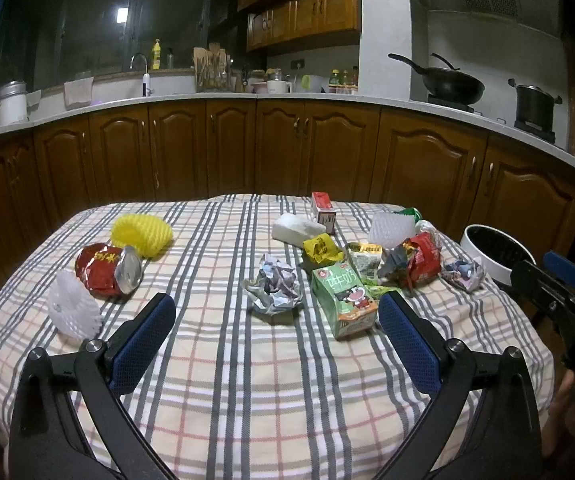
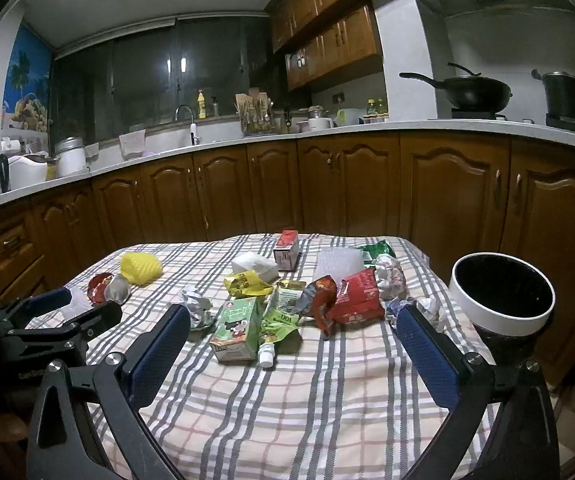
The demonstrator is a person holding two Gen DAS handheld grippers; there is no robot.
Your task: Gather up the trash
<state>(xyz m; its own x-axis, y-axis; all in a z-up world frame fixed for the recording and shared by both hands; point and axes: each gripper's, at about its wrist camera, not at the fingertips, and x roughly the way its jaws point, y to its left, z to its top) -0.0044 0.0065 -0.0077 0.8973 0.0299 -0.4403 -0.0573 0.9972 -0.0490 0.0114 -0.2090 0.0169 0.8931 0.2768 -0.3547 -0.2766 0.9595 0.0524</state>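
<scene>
Trash lies spread on a checked tablecloth [image 1: 247, 380]: a green milk carton [image 1: 343, 300], a crumpled paper ball [image 1: 275, 288], a red snack bag [image 1: 107, 270], yellow foam netting [image 1: 141, 234], white foam netting [image 1: 72, 310] and red wrappers [image 1: 421, 258]. A white-rimmed bin [image 2: 501, 294] stands at the table's right edge. My left gripper [image 1: 277, 320] is open and empty above the near table, the paper ball just ahead of it. My right gripper [image 2: 293, 330] is open and empty, with the green carton [image 2: 237, 328] and a green pouch [image 2: 281, 316] between its fingers' line.
A small red-and-white carton [image 1: 323, 208], a white tissue pack [image 1: 297, 228] and a yellow wrapper [image 1: 321, 250] lie farther back. Brown kitchen cabinets [image 1: 287, 148] and a counter with a wok [image 1: 453, 86] run behind the table. The other gripper [image 1: 559, 292] shows at the right.
</scene>
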